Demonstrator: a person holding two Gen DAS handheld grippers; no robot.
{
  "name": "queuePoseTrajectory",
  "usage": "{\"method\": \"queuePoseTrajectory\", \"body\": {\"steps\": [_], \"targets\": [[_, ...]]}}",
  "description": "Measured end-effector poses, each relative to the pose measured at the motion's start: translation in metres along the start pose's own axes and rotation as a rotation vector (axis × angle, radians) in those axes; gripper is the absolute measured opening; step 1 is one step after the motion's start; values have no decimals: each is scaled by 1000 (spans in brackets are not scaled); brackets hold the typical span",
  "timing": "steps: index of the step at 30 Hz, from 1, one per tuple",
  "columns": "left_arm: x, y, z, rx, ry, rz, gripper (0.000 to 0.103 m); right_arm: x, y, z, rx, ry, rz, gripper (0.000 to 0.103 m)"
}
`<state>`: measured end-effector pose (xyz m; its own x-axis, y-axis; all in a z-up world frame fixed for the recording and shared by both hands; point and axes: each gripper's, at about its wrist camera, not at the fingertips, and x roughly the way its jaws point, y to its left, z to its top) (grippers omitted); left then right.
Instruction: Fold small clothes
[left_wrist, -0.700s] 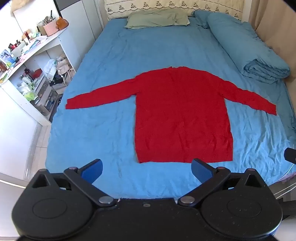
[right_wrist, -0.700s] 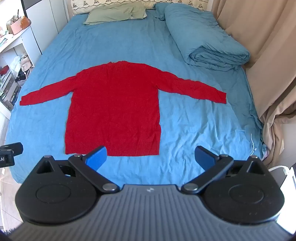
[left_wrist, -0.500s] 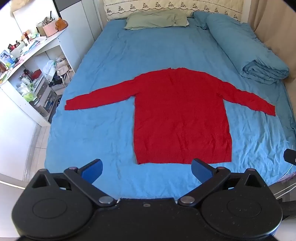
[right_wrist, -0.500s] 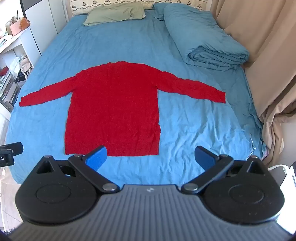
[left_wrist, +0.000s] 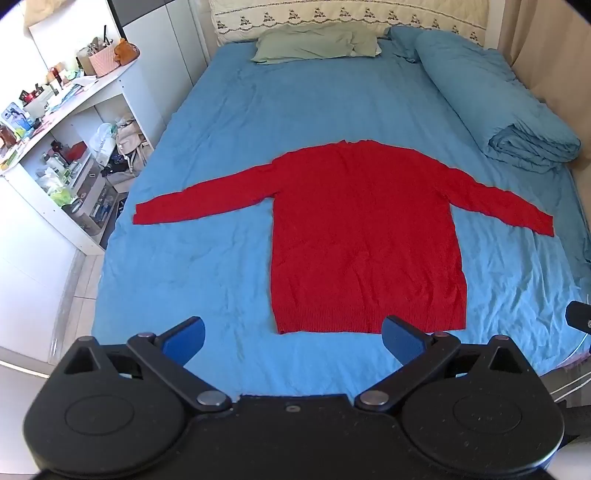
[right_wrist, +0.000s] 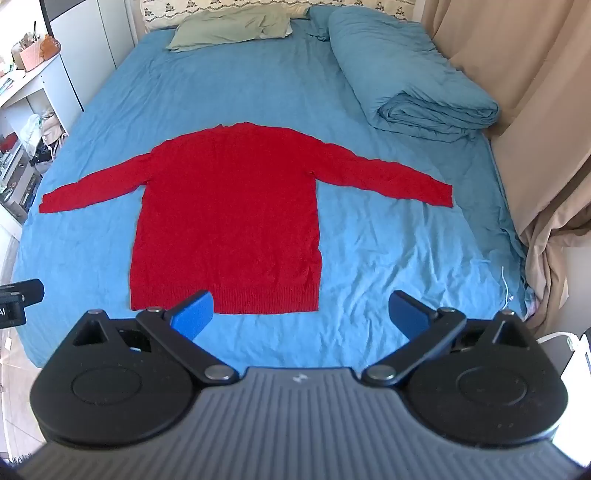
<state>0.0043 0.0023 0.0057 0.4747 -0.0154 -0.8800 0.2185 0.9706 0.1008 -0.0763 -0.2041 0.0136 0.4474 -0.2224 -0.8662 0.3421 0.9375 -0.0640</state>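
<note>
Red sweater lies flat across the middle of the frame on the blue bed sheet, both sleeves stretched out to the sides and the hem nearest us. Compared with half a second ago almost nothing has changed: the sweater sits a touch lower in both views, so we have only drifted slightly, and no fold has begun. Our left gripper hangs above the hem with fingers spread wide and nothing between them; our right gripper is likewise wide apart and empty. We judge the first grab is next, probably at a sleeve.
</note>
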Motion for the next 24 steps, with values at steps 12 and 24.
{"method": "queuePoseTrajectory", "body": {"steps": [12, 24], "targets": [[2, 4, 6, -9, 1, 7, 103, 5, 1, 6, -2, 8, 5, 103], [5, 8, 5, -17, 4, 7, 103, 8, 2, 8, -3, 11, 8, 103]]}}
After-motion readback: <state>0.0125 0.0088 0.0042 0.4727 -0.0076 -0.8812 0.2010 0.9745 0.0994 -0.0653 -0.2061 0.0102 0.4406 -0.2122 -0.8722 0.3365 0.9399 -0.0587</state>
